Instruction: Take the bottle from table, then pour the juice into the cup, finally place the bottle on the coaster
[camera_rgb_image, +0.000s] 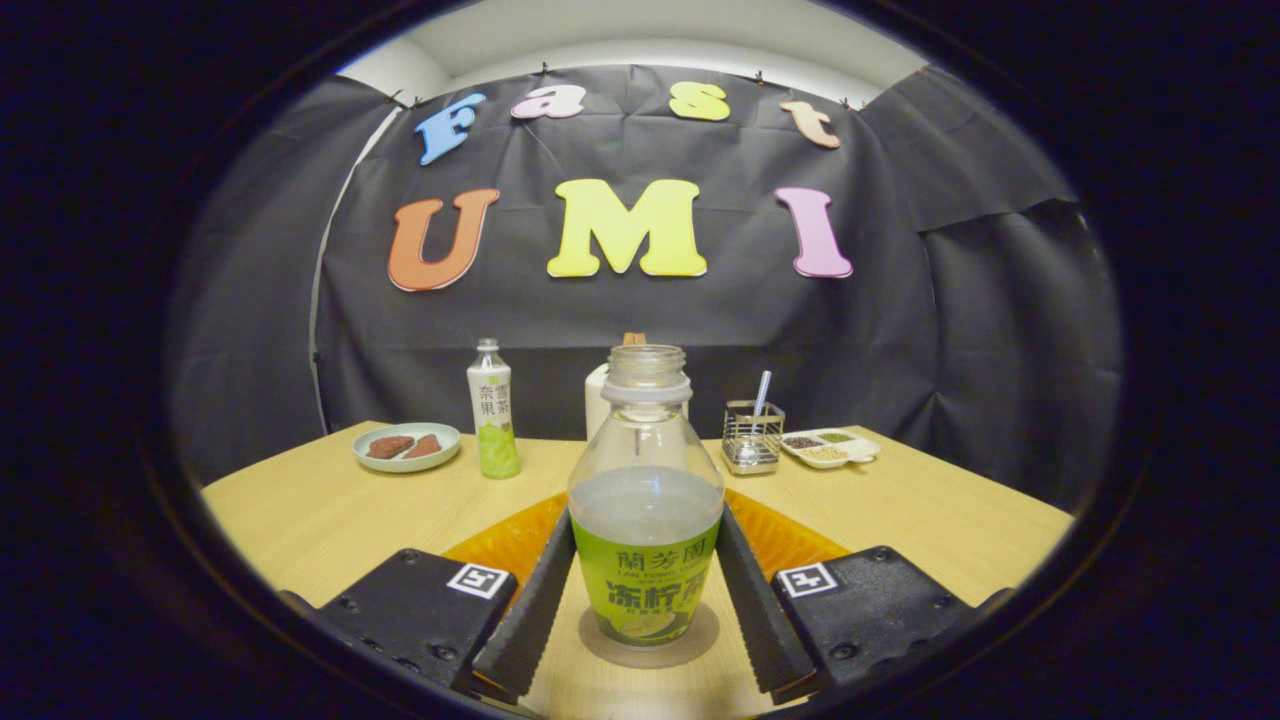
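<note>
Right now I have the gripper (645, 590) low over the wooden surface (300, 510), with the open bottle (645, 500) standing upright between its two fingers (530, 600). The jaws sit narrowed around the bottle's lower half, one finger along each side of the green label; they look to be touching its sides, but I cannot tell whether they actually press on it. The bottle has no cap, is roughly half full of a cloudy liquid, and stands on a round coaster (648, 650) whose rim shows just around its base. Beyond the bottle, a second, capped bottle (493, 410) with a green bottom stands upright near a pale plate (407, 447) holding brown pieces. Directly behind the open bottle's neck I see a white roll (596, 400). Beside that stands a small wire holder (752, 437), and next to it a white divided dish (830, 447) with small heaps in its compartments.
</note>
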